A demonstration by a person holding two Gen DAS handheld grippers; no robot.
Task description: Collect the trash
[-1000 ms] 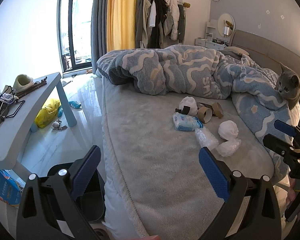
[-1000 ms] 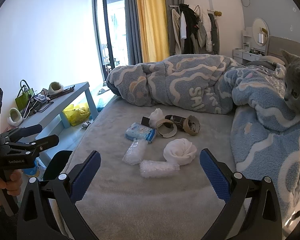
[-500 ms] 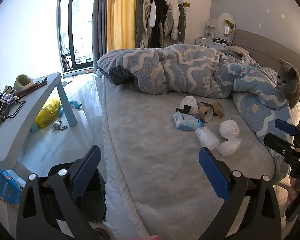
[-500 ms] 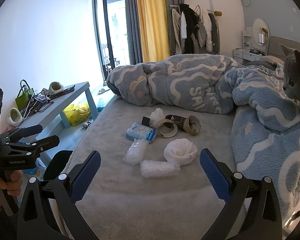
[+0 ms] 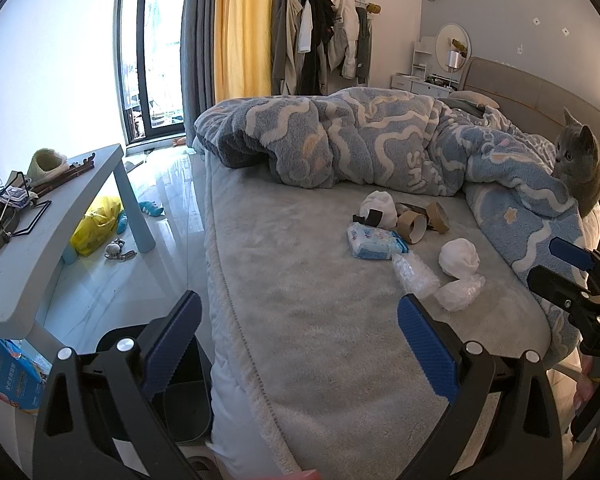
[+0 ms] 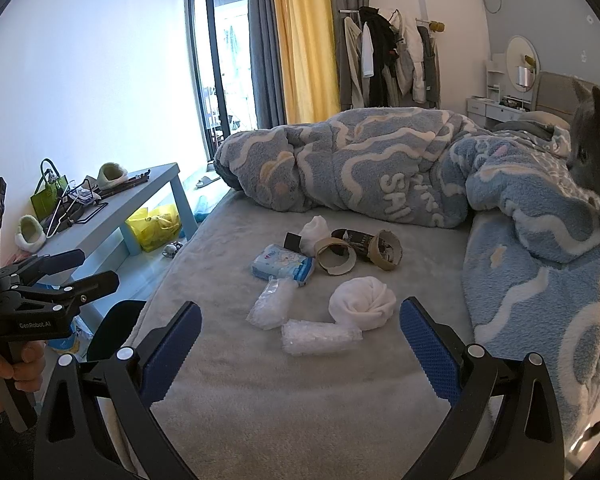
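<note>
Trash lies in a loose pile on the grey bed sheet [image 6: 260, 380]: a blue wipes pack [image 6: 283, 267], two clear plastic wraps [image 6: 271, 305] [image 6: 320, 337], a white crumpled ball [image 6: 362, 302], another white wad [image 6: 315, 233], and cardboard tape rolls [image 6: 335, 261] [image 6: 386, 250]. The same pile shows in the left wrist view, with the wipes pack [image 5: 374, 240] and the white ball [image 5: 459, 258]. My right gripper [image 6: 300, 344] is open, just short of the nearest plastic wrap. My left gripper [image 5: 298, 330] is open over the bed's left edge, holding nothing.
A black bin [image 5: 180, 396] stands on the floor beside the bed's corner. A grey cat [image 5: 580, 164] sits on the blue patterned duvet [image 5: 380, 144] at right. A grey side table [image 5: 40, 224] with clutter stands left, a yellow bag [image 5: 96, 224] under it.
Both views are nearly unchanged. The cat has shifted slightly toward the right edge of the right wrist view.
</note>
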